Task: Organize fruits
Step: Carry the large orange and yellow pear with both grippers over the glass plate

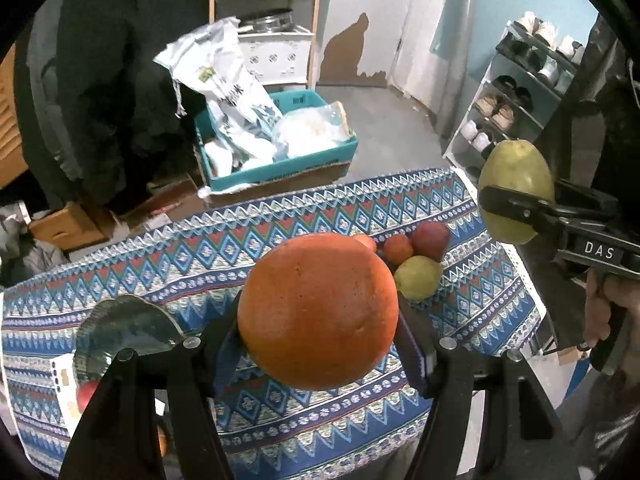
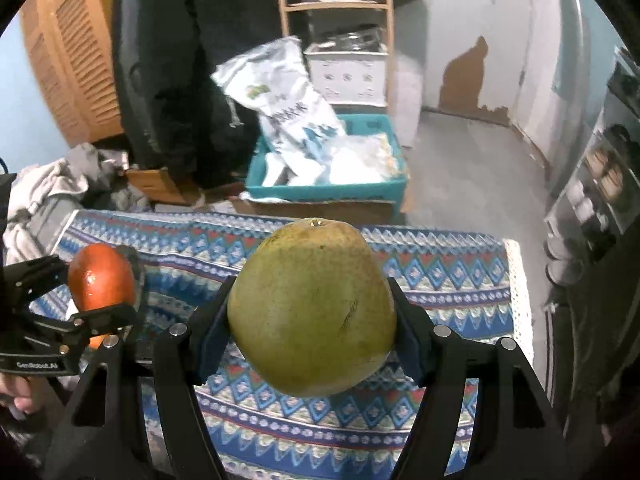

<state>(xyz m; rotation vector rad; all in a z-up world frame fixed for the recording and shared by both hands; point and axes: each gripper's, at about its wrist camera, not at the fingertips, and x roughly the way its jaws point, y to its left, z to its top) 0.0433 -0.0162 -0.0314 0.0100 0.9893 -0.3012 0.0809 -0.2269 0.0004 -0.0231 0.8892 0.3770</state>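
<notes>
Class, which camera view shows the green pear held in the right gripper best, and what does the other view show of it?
The right wrist view: the green pear fills the centre, clamped in the right gripper. The left wrist view shows it small at the right edge, partly crossed by a finger.

Each wrist camera looks forward along its own claw, close above the cloth-covered bench (image 1: 200,256), angled down and outward. The left view faces across the bench toward the right claw (image 1: 516,200); the right view catches the left claw (image 2: 100,284). Both share the bench and the blue crate (image 2: 328,192) beyond it.
</notes>
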